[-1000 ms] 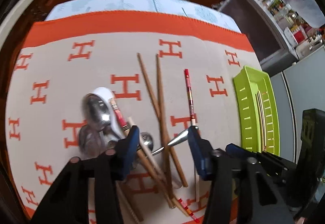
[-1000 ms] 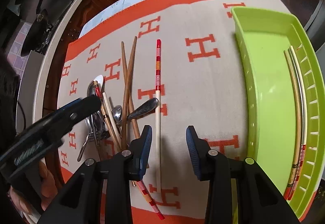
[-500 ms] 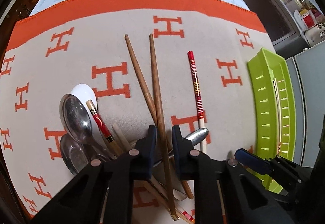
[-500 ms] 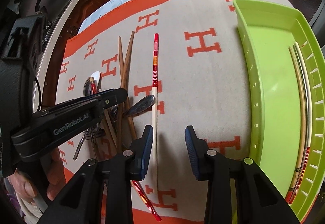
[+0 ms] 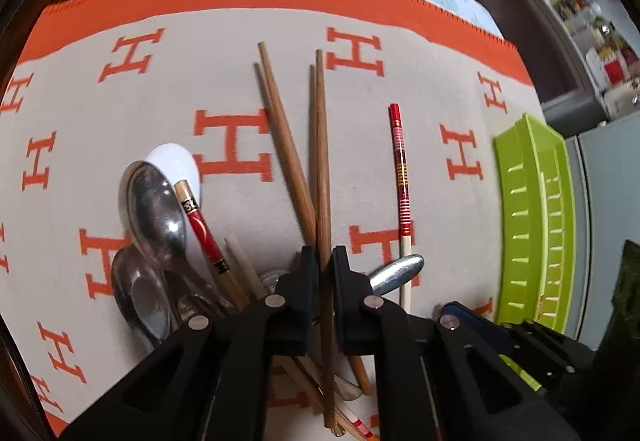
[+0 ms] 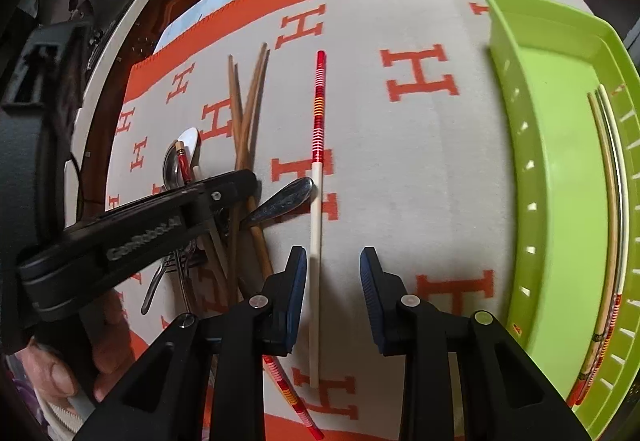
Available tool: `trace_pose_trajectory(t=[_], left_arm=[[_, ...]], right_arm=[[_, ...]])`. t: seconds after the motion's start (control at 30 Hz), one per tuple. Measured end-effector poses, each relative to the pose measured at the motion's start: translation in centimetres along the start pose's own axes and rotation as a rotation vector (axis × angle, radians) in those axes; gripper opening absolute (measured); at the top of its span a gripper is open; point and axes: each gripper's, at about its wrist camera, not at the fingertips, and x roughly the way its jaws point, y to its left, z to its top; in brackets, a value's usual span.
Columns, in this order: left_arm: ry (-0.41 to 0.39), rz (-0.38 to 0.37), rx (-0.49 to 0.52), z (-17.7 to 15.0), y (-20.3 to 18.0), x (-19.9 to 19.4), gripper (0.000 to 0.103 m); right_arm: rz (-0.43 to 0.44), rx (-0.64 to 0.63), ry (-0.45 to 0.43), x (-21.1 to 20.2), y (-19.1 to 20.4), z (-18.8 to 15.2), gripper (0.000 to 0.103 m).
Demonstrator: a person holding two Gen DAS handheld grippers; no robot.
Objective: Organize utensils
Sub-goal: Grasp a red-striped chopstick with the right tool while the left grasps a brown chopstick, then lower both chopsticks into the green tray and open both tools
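Note:
My left gripper [image 5: 325,265] points down into the utensil pile, shut on a brown wooden chopstick [image 5: 322,145]. A second brown chopstick [image 5: 284,145] crosses under it. The right wrist view shows that left gripper [image 6: 240,181] from the side, over the pile. My right gripper [image 6: 333,273] is open and its jaws are closing. The red-and-white chopstick [image 6: 316,225] lies on the cloth between them, near the left pad and not pressed. Beside the pile lie a metal spoon [image 5: 154,213], a white spoon [image 5: 176,165] and a red-handled chopstick [image 5: 200,229].
A green slotted tray [image 6: 560,201] stands to the right with two chopsticks [image 6: 610,201] along its far wall. A beige cloth [image 6: 400,161] with orange H marks covers the table. A person's hand [image 6: 52,365] holds the left gripper's handle. Wooden cabinets stand behind.
My left gripper came down onto the pile and its jaws went from wide apart to shut on the brown chopstick. The right jaws narrowed a little around the red-and-white chopstick.

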Motion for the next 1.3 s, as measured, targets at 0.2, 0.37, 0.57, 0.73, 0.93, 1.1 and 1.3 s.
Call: trace_pose_trajectory(t=[0.2, 0.37, 0.57, 0.73, 0.93, 1.1, 1.3], left_arm=[[-0.045, -0.038, -0.022, -0.3, 0.8, -2.2, 0.004], [-0.064, -0.057, -0.014, -0.7, 0.4, -3.4, 0.004], [-0.074, -0.089, -0.012, -1.1, 0.2, -4.5, 0.004], [-0.074, -0.126, 0.002, -1.7, -0.9, -5.2, 0.004], [-0.069, -0.181, 0.041, -2.5, -3.7, -6.3, 0.004], [-0.052, -0.241, 0.065, -3.0, -6.9, -6.5, 0.004], [-0.023, -0.254, 0.126, -3.8, -12.3, -5.5, 0.004]], right_arm=[[-0.096, -0.068, -0.015, 1.3, 2.3, 0.7, 0.029], [-0.218, -0.148, -0.060, 2.1, 4.2, 0.5, 0.025], [-0.208, -0.094, -0.101, 1.2, 2.4, 0.0, 0.006], [-0.087, 0.028, -0.123, -1.7, -1.1, -0.3, 0.005], [-0.013, 0.059, -0.210, -7.2, -3.0, -1.5, 0.005], [-0.145, 0.038, -0.301, -11.8, -5.4, -2.9, 0.005], [-0.259, 0.064, -0.282, -12.8, -10.4, -4.5, 0.005]])
